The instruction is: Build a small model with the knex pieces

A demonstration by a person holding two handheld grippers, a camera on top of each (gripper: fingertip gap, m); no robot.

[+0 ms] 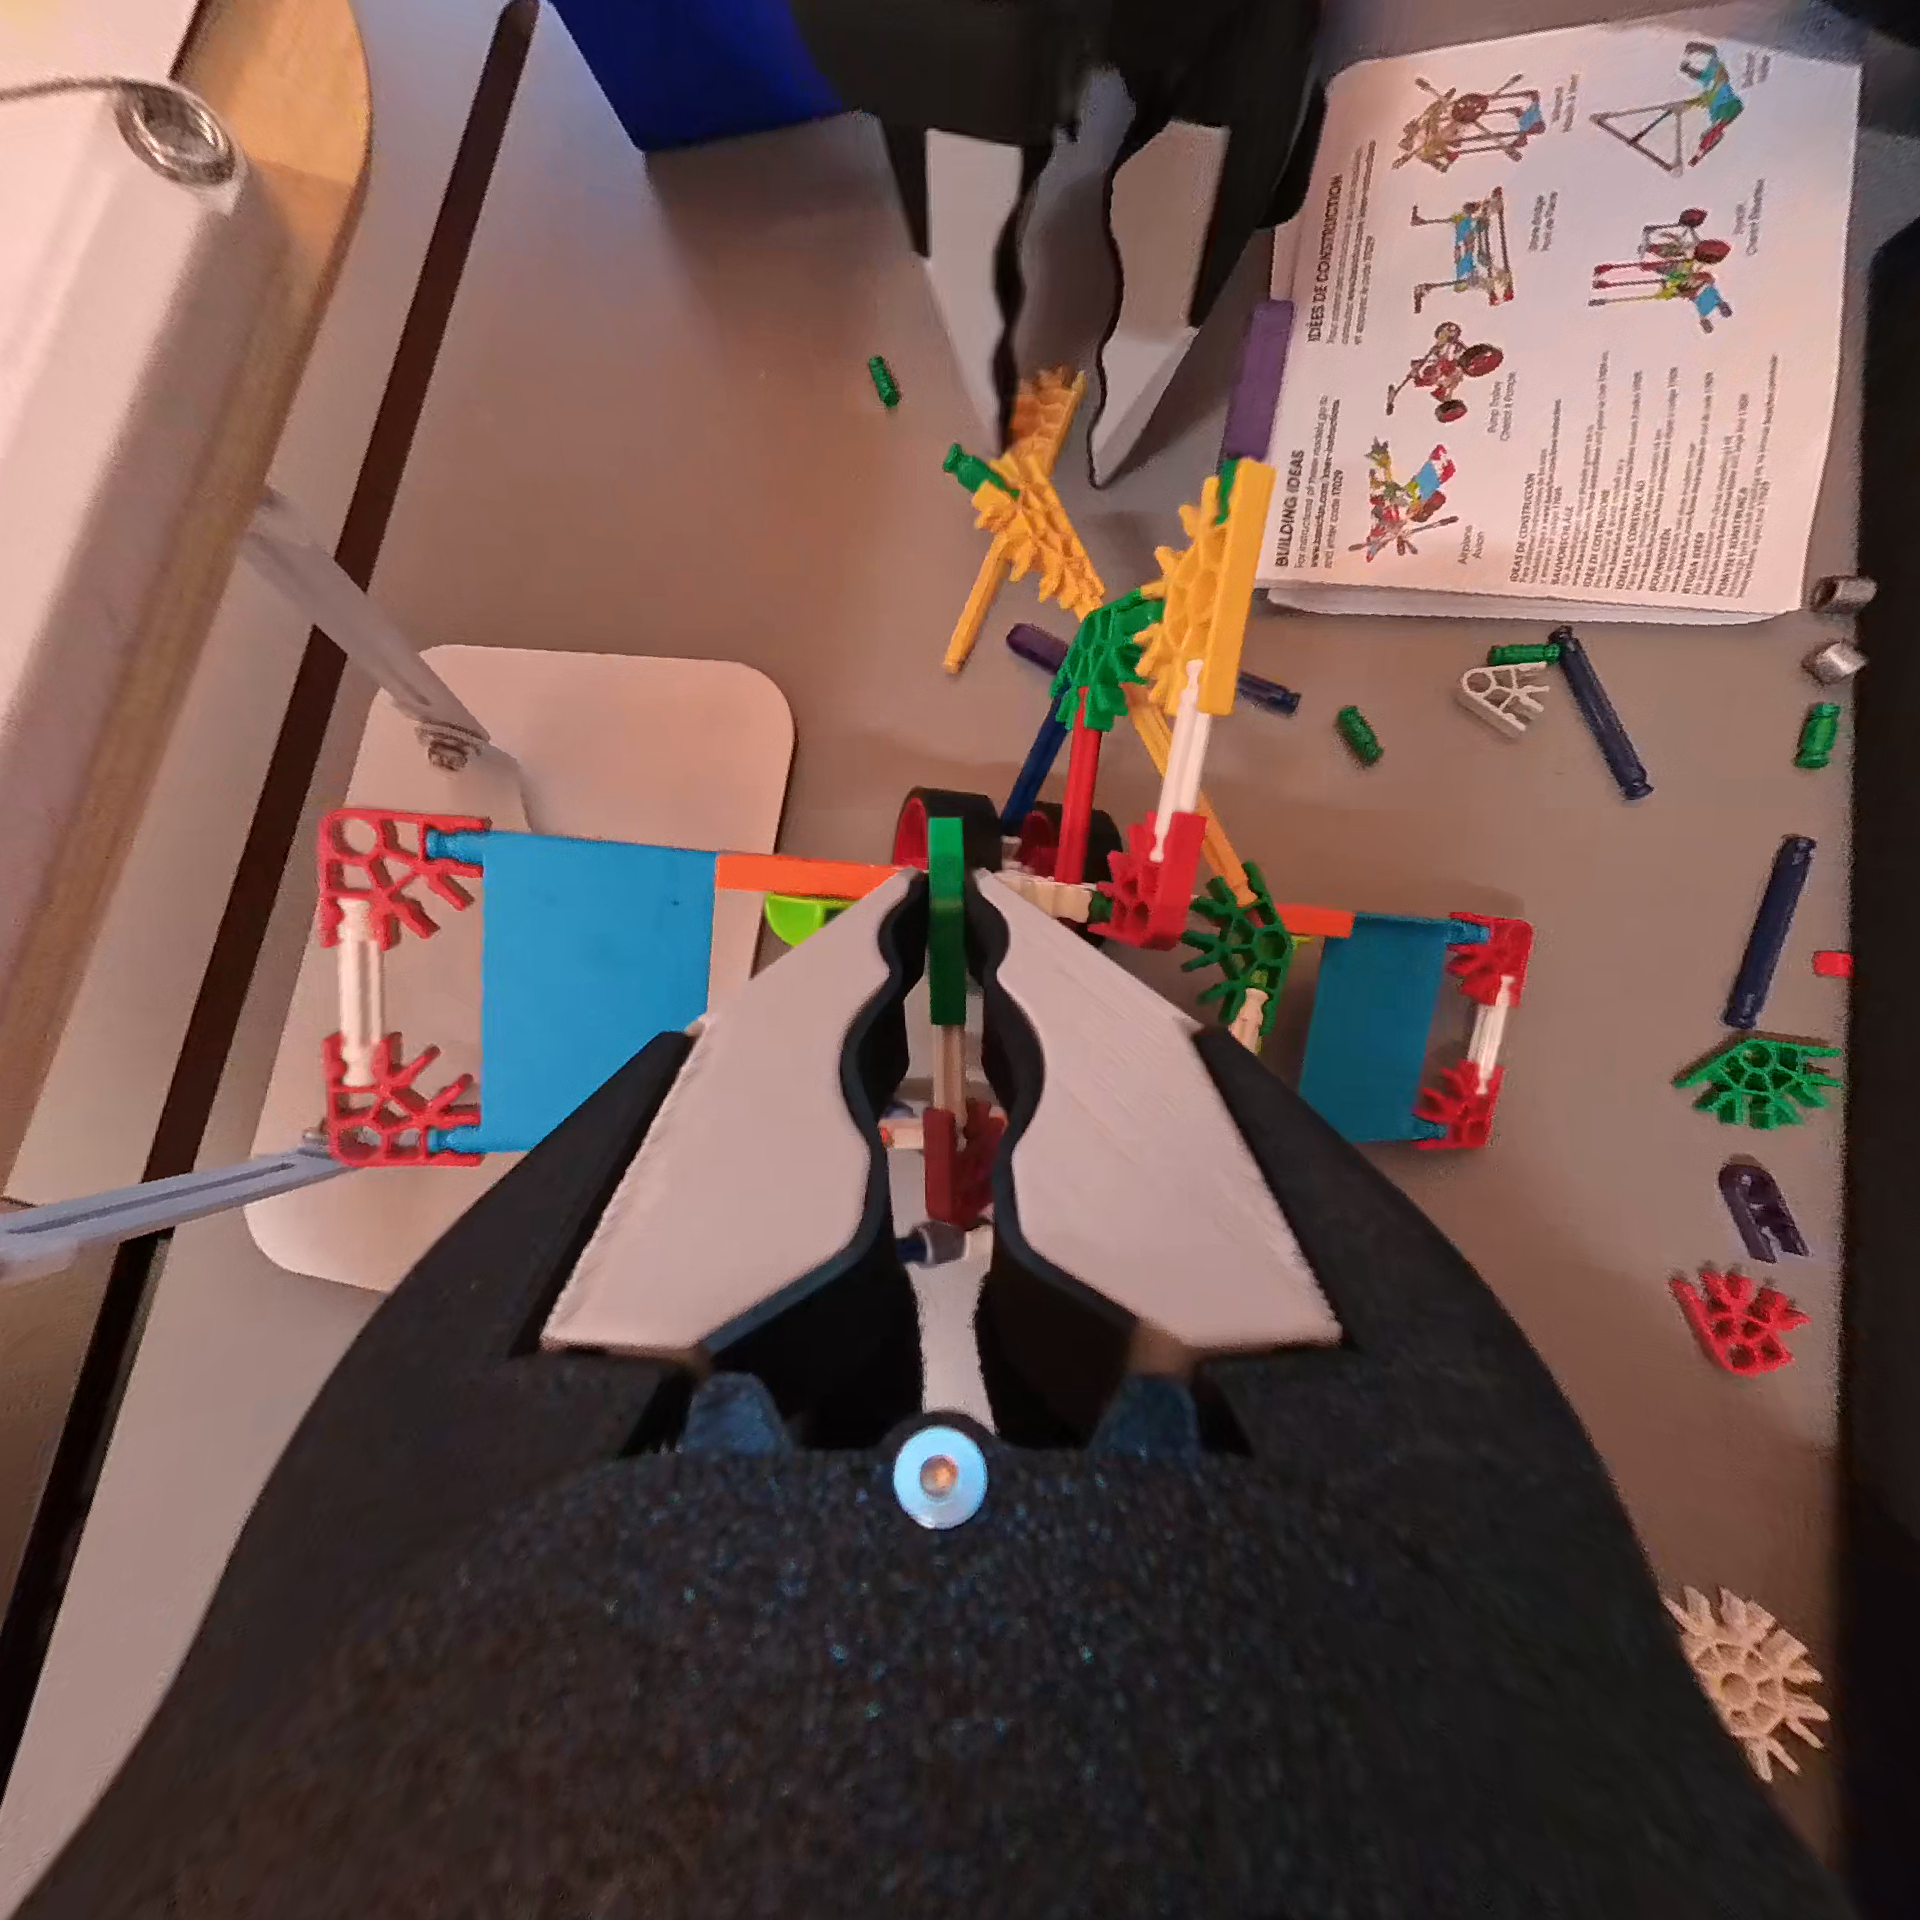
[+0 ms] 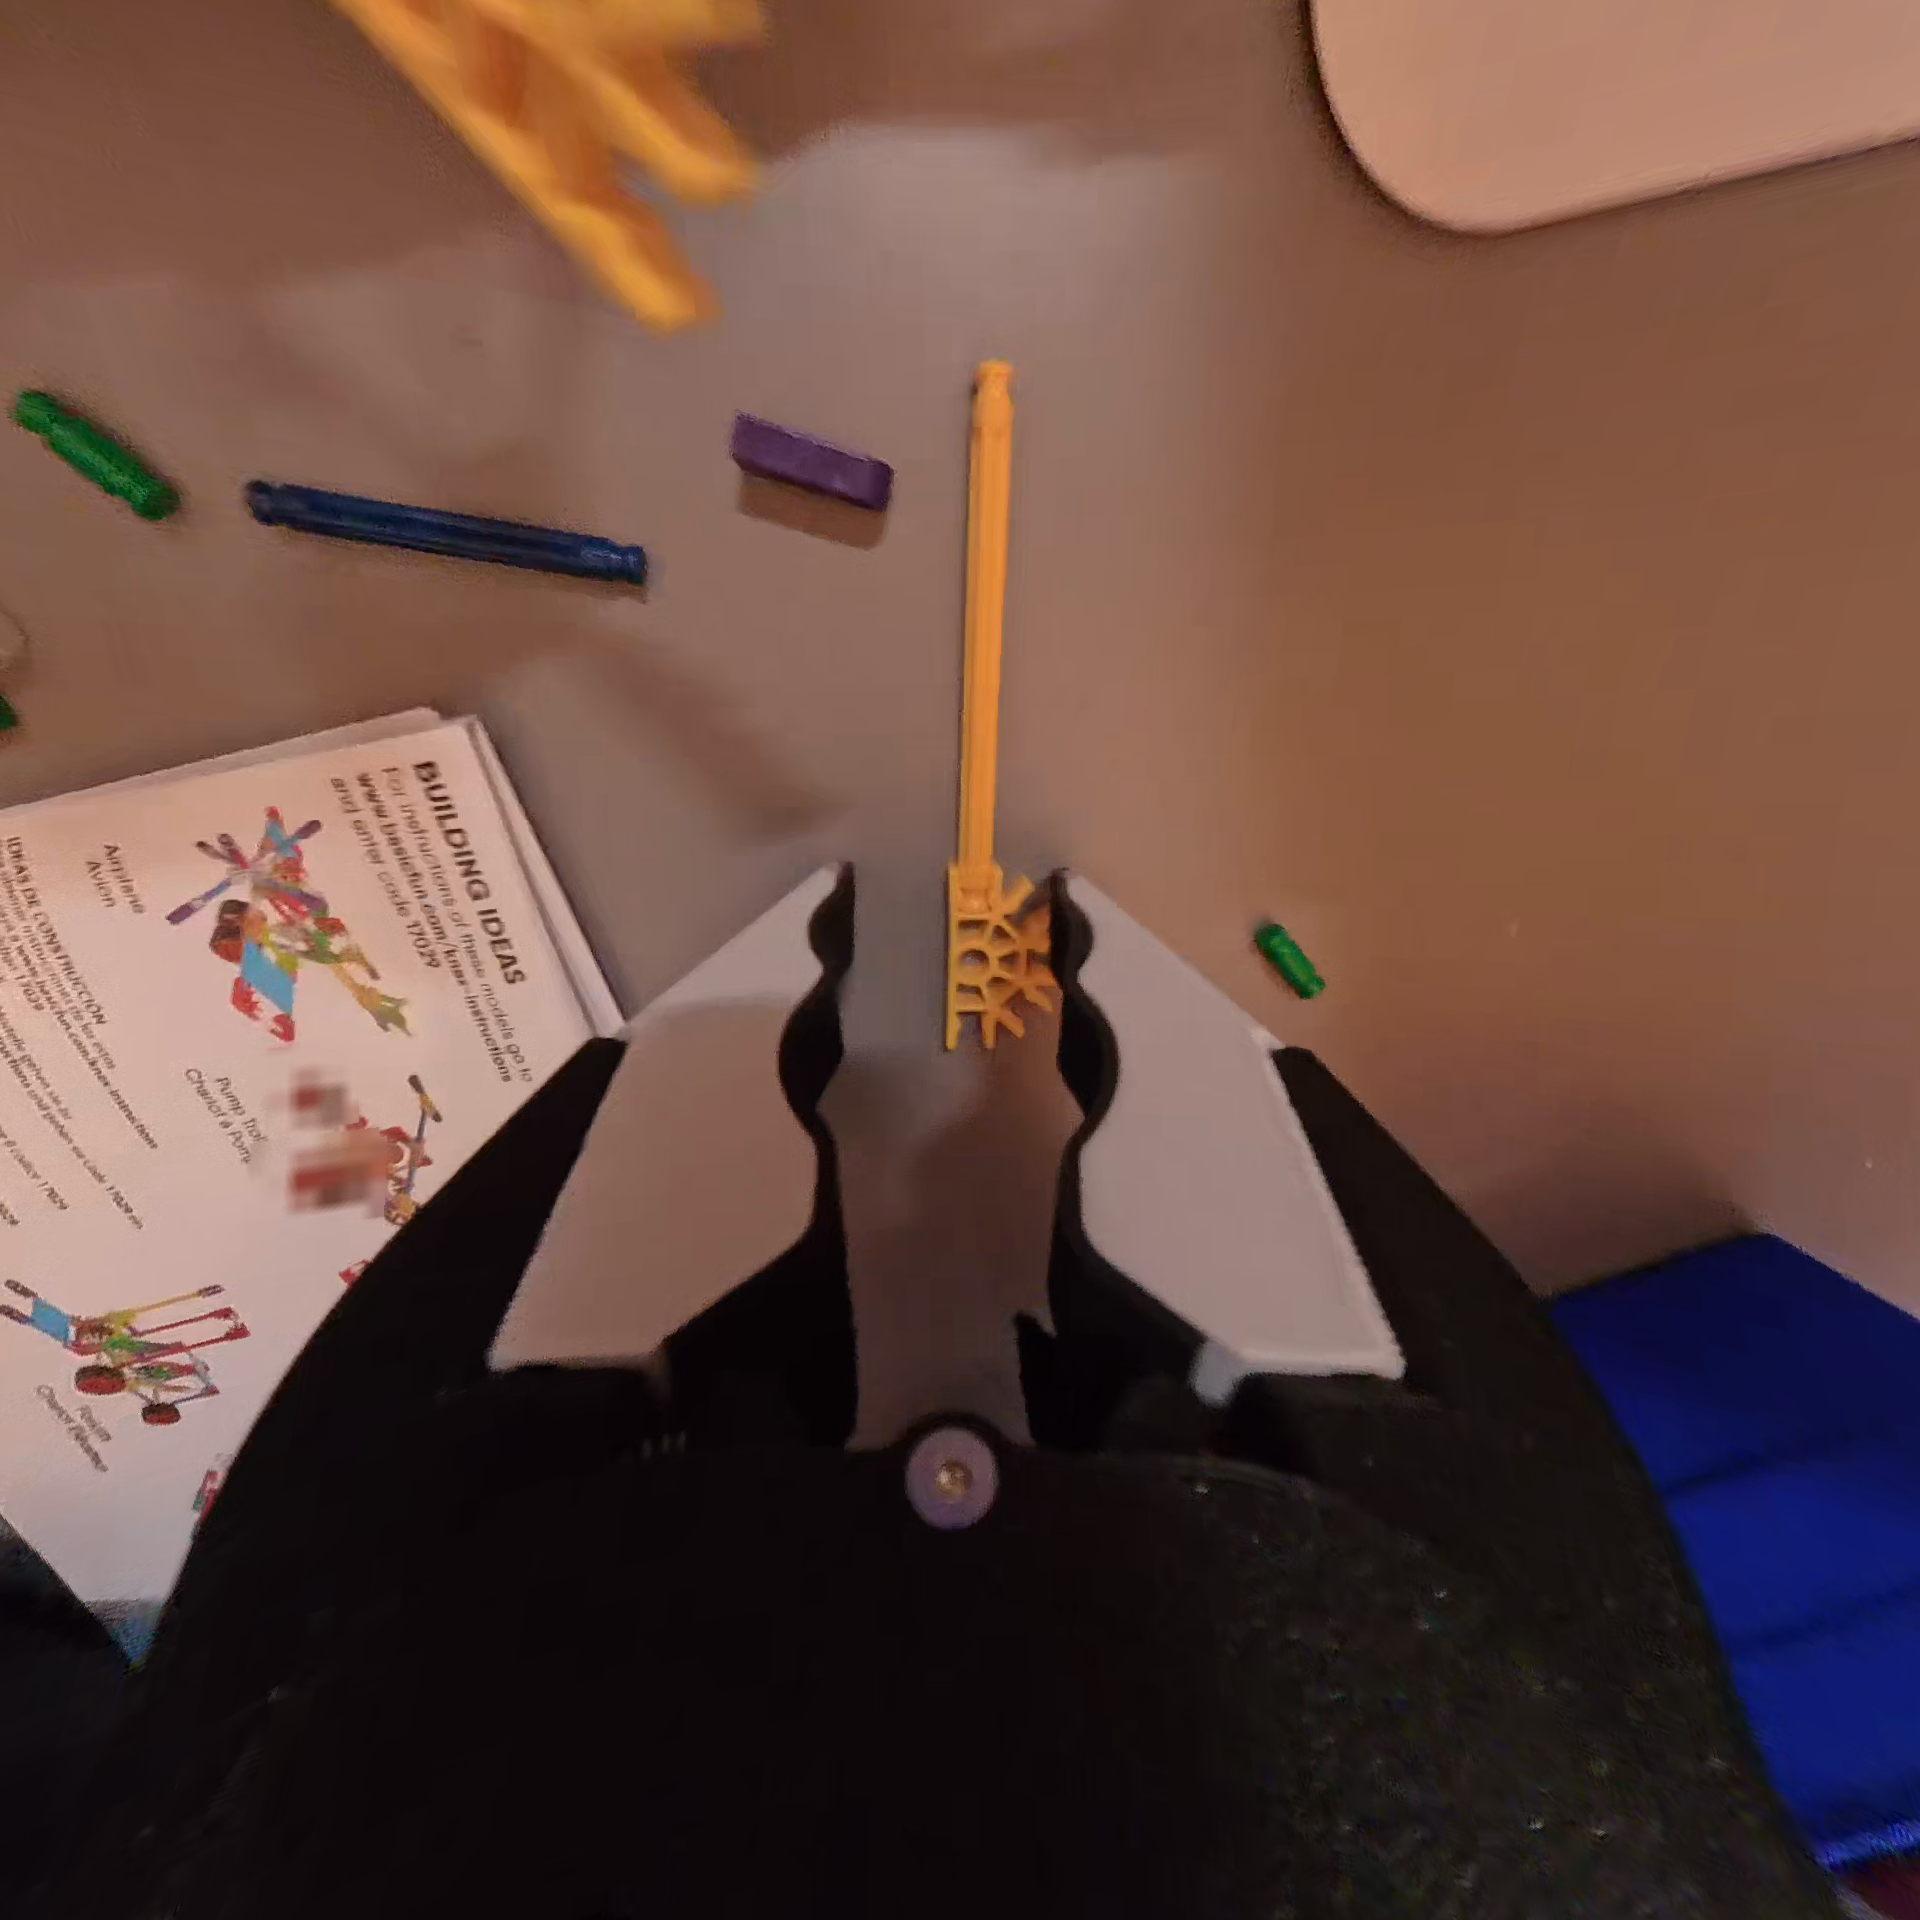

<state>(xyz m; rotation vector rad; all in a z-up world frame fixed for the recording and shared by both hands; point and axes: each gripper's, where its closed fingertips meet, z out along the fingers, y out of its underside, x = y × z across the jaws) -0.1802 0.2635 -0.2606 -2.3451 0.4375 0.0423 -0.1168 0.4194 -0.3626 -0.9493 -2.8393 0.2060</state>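
Observation:
My left gripper (image 1: 948, 883) is shut on an upright green connector (image 1: 945, 935) in the middle of a colourful rod-and-connector model (image 1: 1132, 894). The model has blue panels (image 1: 592, 987), red corner connectors and black wheels, and stands on the grey table. My right gripper (image 2: 954, 883) is open; it also shows at the top of the left wrist view (image 1: 1051, 457). A yellow connector (image 2: 992, 966) with a long yellow rod (image 2: 982, 623) lies flat on the table between its fingers and touches the right finger.
An instruction booklet (image 1: 1558, 312) (image 2: 260, 1039) lies beside the right gripper. Loose pieces lie around: a purple block (image 2: 810, 473), a blue rod (image 2: 447, 530), short green rods (image 2: 1288, 961), green (image 1: 1761, 1081) and red (image 1: 1740, 1325) connectors. A white plate (image 1: 623, 727) lies under the model's left panel. The tips of one gripper are about 20 cm away from the tips of the other. My right gripper is the nearer one to the purple block (image 2: 810, 473): about 7 cm, against 15 cm. The left camera catches it too, in the left wrist view (image 1: 1043, 638).

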